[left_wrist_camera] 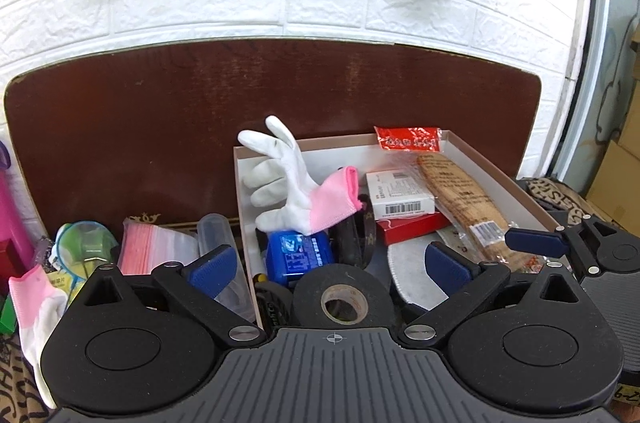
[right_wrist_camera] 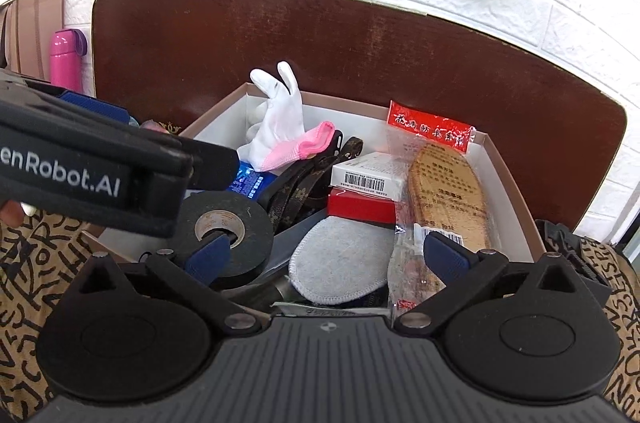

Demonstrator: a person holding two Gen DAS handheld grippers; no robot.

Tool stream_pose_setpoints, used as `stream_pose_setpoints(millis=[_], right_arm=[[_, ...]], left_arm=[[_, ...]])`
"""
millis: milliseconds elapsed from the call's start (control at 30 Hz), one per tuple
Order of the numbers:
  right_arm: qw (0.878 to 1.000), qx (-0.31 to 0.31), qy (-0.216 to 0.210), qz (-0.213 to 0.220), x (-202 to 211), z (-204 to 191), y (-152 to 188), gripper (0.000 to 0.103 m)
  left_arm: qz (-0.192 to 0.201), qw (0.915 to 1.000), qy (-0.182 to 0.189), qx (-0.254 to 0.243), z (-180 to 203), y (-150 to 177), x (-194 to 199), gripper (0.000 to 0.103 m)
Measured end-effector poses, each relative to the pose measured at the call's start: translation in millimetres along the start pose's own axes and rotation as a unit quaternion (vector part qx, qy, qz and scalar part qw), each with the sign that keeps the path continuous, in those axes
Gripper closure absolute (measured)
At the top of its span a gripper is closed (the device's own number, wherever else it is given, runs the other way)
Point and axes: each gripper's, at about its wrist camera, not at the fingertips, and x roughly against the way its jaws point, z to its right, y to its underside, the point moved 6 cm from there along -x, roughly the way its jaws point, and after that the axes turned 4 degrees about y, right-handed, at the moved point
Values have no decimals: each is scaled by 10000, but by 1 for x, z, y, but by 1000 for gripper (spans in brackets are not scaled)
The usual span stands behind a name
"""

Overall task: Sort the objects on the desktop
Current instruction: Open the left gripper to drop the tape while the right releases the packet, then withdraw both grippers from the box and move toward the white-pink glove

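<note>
Box [left_wrist_camera: 496,163] already crammed w/ tape [left_wrist_camera: 344,299], glove [left_wrist_camera: 288,183], insole etc. Still outside at left: second glove [left_wrist_camera: 34,303], zip bags [left_wrist_camera: 156,247]. Left gripper [left_wrist_camera: 332,265] & right gripper [right_wrist_camera: 326,253] both spread, holding nothing.

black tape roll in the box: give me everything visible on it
The black tape roll looks like matte cloth tape wound thick on a pale cardboard core with faint print. It lies roughly flat at the near left of the open box, resting on other clutter, beside a patterned strap. No tool grips it.
</note>
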Motion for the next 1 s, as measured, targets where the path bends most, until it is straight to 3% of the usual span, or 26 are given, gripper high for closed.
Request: stream_pose_setpoints(millis=[533,767,1000], right_arm=[[9995,-107,26,286,51,-6,3,0],[9992,-143,-88,352,86,-17,19,0],[9989,-139,-197,411,122,-34,38,0]], left_arm=[[35,9999,152,16,22,11,47,0],[-6,9998,145,-142,35,33,79,0],[-65,9997,212,37,35,63,112,0]])
